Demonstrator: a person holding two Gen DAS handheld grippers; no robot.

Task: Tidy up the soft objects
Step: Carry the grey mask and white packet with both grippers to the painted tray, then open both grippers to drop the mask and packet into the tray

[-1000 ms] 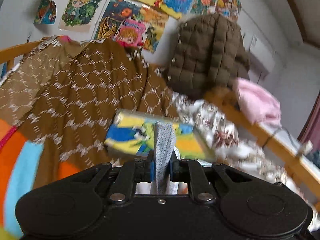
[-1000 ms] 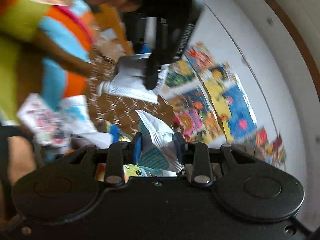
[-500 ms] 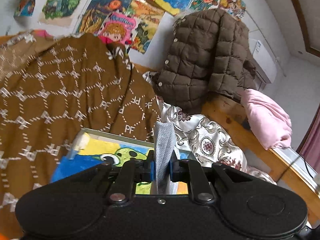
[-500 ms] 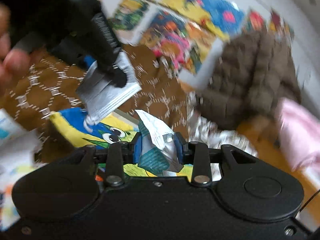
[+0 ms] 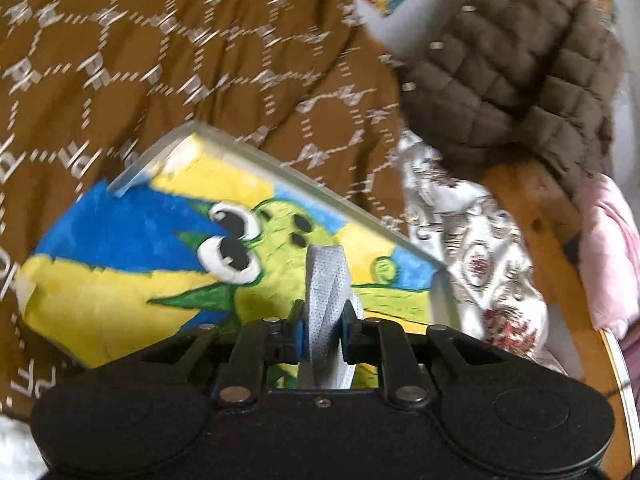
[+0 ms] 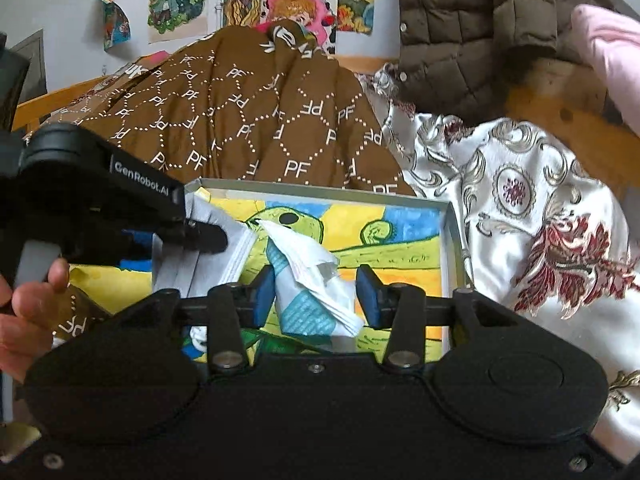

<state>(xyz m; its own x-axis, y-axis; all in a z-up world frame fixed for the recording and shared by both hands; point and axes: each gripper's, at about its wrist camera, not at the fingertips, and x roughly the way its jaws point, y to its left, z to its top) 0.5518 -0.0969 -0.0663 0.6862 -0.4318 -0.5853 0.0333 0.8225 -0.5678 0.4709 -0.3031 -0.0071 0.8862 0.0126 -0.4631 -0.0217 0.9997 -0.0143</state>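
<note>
Two tongs, left (image 5: 323, 325) and right (image 6: 316, 288); two soft packets, grey (image 5: 325, 292) and white-teal (image 6: 310, 276); one tray (image 6: 450, 232); one brown jacket (image 6: 476, 20).

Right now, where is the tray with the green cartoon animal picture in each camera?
Left wrist view: the tray fills the centre and left, tilted, just past the left tongs, which pinch a grey dotted cloth.
Right wrist view: the tray sits centre, behind the right tongs, which are open around a crumpled white-and-teal packet.
Shared landmark: the brown quilted jacket, upper right in both.
</note>
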